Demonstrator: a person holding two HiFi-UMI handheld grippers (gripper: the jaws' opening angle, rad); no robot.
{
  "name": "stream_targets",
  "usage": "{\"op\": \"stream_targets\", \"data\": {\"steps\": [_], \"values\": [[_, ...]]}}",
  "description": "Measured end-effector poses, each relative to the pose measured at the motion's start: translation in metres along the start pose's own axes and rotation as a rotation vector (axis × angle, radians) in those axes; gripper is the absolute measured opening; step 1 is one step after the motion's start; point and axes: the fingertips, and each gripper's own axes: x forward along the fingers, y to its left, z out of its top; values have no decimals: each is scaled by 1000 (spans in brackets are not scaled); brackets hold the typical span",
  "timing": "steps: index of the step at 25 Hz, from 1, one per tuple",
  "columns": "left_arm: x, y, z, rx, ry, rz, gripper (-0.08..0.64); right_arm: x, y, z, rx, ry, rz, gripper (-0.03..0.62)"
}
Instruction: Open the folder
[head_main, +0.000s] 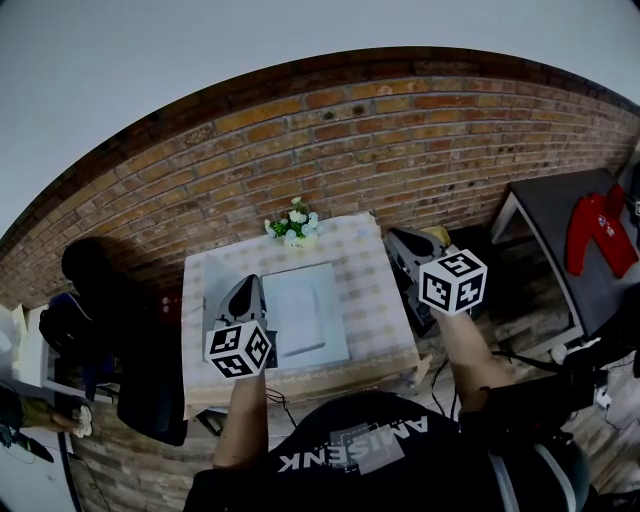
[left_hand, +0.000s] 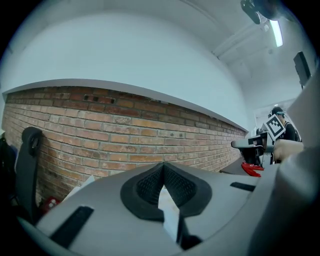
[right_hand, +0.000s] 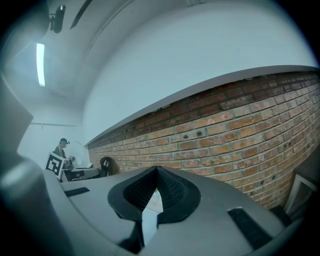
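A pale grey-blue folder (head_main: 305, 310) lies flat and closed on a small table with a checked cloth (head_main: 370, 250). My left gripper (head_main: 245, 285) hovers over the table's left part, right beside the folder's left edge, pointing toward the brick wall. Its jaws meet at the tips with nothing between them (left_hand: 163, 165). My right gripper (head_main: 400, 240) is held off the table's right side, apart from the folder. Its jaws are also shut and hold nothing (right_hand: 157, 169).
A small bunch of white flowers (head_main: 295, 225) stands at the table's back edge. A brick wall (head_main: 400, 130) runs behind. A black chair (head_main: 150, 400) is at the left, and a dark table with a red garment (head_main: 600, 230) is at the right.
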Motion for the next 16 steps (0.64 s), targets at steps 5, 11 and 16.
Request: {"op": "stream_targets", "data": {"steps": [5,11,16], "values": [[-1,-1,0,7,1,9,12,0,-2,-1,-6,3,-3,41],[-2,4,-3,4,11,30,12,0,-2,-3,-9,12,-1,41],[-1,3,-4,0,13,30,12,1,-1,-3,-6,14,2,41]]}}
